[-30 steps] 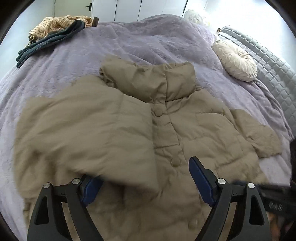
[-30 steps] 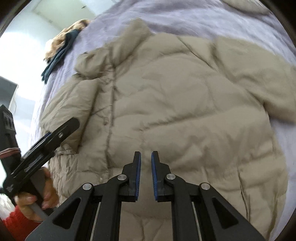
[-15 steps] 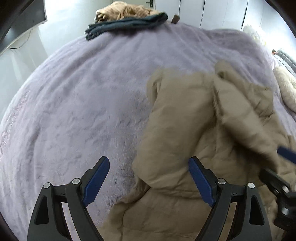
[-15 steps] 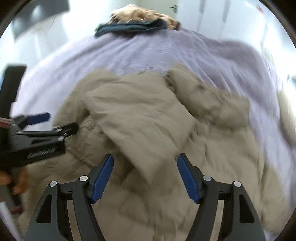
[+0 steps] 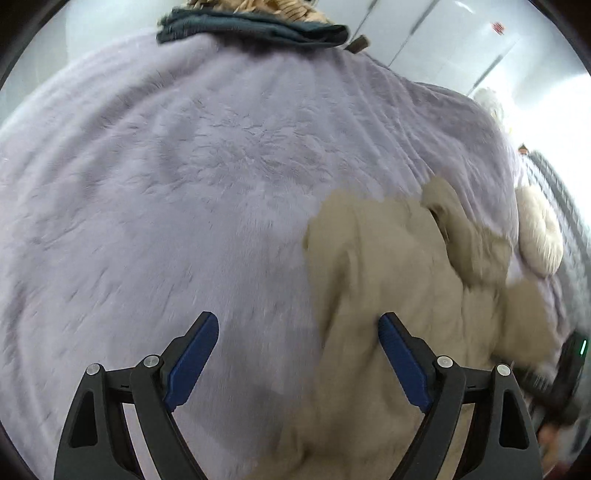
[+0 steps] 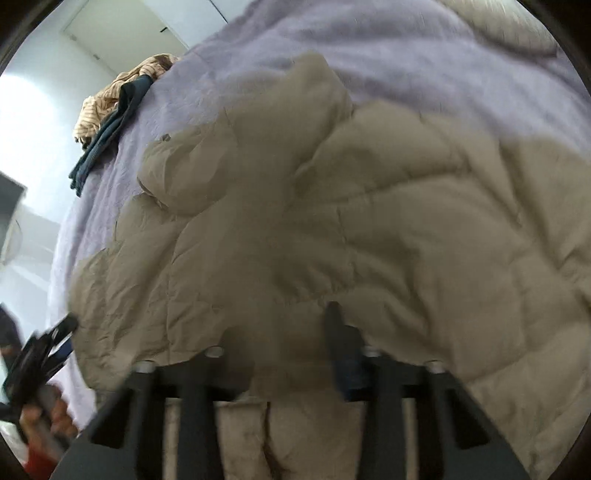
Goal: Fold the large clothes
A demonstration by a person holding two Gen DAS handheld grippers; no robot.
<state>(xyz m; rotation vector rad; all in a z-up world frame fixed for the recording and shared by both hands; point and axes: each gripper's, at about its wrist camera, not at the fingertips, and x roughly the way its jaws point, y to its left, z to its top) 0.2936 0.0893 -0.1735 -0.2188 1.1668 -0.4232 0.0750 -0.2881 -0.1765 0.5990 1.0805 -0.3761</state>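
Observation:
A beige puffer jacket [image 5: 399,280] lies on the lilac bed cover, its left sleeve folded over the front. It fills the right wrist view [image 6: 369,221]. My left gripper [image 5: 299,354] is open and empty, above the cover at the jacket's left edge, its right finger over the fabric. My right gripper [image 6: 291,332] sits low at the jacket's hem; a fold of jacket lies between its fingers and covers the left one. The view is blurred, and whether the fingers clamp the fabric does not show.
The lilac bed cover [image 5: 184,177] spreads wide to the left of the jacket. Folded dark and striped clothes [image 5: 255,26] lie at the far edge. A round cream cushion [image 5: 539,236] rests by the quilted headboard at right.
My left gripper swung left, off the jacket and over the bare cover. My right gripper, open half a second ago, dropped down into the jacket's hem, where fabric now lies between its fingers.

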